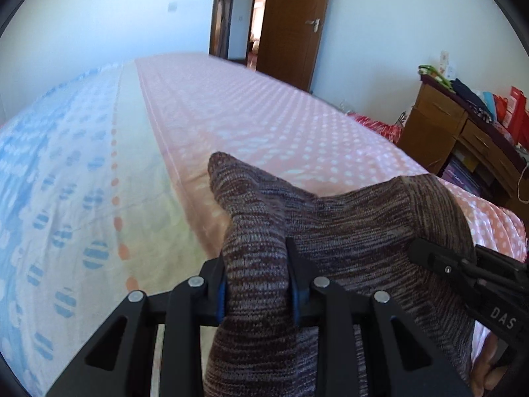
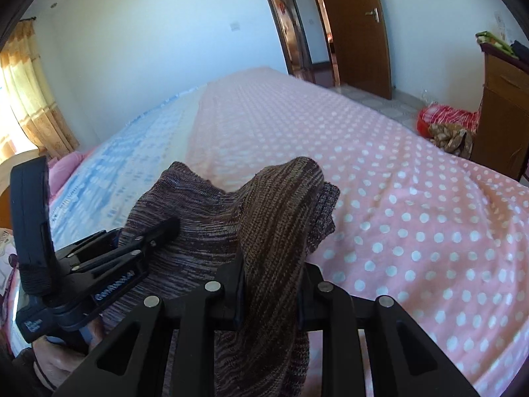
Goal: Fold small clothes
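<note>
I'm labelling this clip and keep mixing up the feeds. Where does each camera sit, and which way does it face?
Left wrist view: on the left gripper, looking down along its fingers over the pink dotted bedspread toward the brown wooden door; the right gripper shows at right.
Right wrist view: on the right gripper, facing likewise; the left gripper and a hand show at left.
Shared: the brown-grey knitted garment, clamped by both grippers.

2 wrist cams, each looking down along its claw, low over the bed (image 1: 297, 109); both share bed and door (image 2: 357, 33).
</note>
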Available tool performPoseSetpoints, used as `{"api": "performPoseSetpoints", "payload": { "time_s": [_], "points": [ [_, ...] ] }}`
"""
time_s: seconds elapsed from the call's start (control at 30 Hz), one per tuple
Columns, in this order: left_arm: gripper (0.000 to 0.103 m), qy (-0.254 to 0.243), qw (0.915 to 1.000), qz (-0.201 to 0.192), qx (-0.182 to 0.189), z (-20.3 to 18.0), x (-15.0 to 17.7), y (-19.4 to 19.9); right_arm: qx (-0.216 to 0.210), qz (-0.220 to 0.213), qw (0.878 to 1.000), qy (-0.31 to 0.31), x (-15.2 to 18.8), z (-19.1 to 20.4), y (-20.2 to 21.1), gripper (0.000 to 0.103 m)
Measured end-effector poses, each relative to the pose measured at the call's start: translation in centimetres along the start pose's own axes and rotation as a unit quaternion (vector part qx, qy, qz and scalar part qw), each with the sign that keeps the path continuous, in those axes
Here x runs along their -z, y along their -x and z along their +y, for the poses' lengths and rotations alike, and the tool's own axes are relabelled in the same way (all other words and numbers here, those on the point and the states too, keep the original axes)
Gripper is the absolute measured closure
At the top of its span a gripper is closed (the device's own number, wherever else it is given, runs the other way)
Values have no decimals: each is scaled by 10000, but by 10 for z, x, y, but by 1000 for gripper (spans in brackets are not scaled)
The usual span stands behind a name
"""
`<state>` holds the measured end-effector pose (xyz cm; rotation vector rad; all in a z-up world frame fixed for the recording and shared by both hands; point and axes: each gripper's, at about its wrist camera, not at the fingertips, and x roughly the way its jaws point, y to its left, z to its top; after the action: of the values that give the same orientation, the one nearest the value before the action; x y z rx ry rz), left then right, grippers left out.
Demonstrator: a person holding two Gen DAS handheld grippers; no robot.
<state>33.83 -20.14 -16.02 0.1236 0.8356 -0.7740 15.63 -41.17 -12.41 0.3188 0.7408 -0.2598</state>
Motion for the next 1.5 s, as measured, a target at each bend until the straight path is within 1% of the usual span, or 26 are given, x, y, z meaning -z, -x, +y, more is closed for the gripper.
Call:
{"api": "performPoseSetpoints", "payload": {
  "time_s": [0.03,0.07,0.1,0.13,0.17,0.23,0.27,0.3,0.37,0.4,0.5,0.57,0.67,0.7,0.8,0.83,0.9,0.93,0.97,1.0,1.07,1.1,1.2,1.27,1.4,1.5],
  "points": [
    [61,114,9999,74,65,5,-1,0,-45,92,9999,20,-1,-4,-8,78],
    [55,229,9995,126,162,11,-2,4,-23,168,9998,36,-3,-9,-16,74],
    [53,247,9994,135,195,15,-2,9,3,211,9998,-20,-5,-13,-18,68],
    [47,234,9994,132,205,19,-1,15,-80,222,9995,-231,-7,-22,-18,67],
    [38,232,9995,135,189,25,0,25,-12,79,9993,-369,-10,-31,-12,66],
    [29,240,9996,92,109,36,6,43,555,-159,9974,-436,-12,-42,5,64],
    [29,233,9997,51,73,41,9,52,794,-273,9952,-503,-10,-46,20,64],
    [29,205,9998,8,66,46,15,62,748,-376,9948,-575,-6,-46,37,64],
    [29,192,9998,47,63,50,29,77,352,-433,9966,-609,5,-39,65,64],
    [29,211,9997,93,95,54,35,80,195,-368,9981,-460,17,-26,83,64],
    [29,287,9988,219,325,55,55,92,235,-379,9989,127,47,9,113,64],
    [29,310,9984,240,418,53,66,99,235,-320,9983,422,68,30,121,65],
    [29,87,9991,327,237,42,76,97,288,-163,9960,832,91,54,116,87],
    [29,70,9990,398,174,39,81,94,330,-86,9950,941,97,58,111,87],
    [29,291,9963,674,450,40,97,80,231,211,9971,696,112,57,97,87],
    [30,293,9974,515,415,40,101,83,230,422,9969,617,118,55,89,87],
    [34,131,9979,481,409,33,106,88,306,776,9957,401,125,50,80,87],
    [46,139,9976,494,470,32,107,91,205,779,9965,235,125,46,81,87],
    [62,218,9963,538,629,33,109,93,104,797,9967,76,125,41,82,88],
    [68,326,9943,587,830,34,109,95,63,830,9965,-5,126,38,83,88],
    [81,438,9927,603,953,35,110,98,9,859,9962,-120,129,37,84,88],
    [84,558,9910,614,1048,38,110,98,39,877,9961,-81,130,41,86,88],
    [88,1144,9796,650,1517,55,112,102,84,915,9958,-6,133,47,88,88],
    [91,1332,9754,654,1629,62,115,112,64,914,9958,-75,136,49,94,87],
    [91,1140,9841,573,1238,61,124,117,11,1077,9941,97,139,51,88,87],
    [80,1016,9893,577,873,59,133,109,11,1038,9943,257,144,57,86,87]
  ]
}}
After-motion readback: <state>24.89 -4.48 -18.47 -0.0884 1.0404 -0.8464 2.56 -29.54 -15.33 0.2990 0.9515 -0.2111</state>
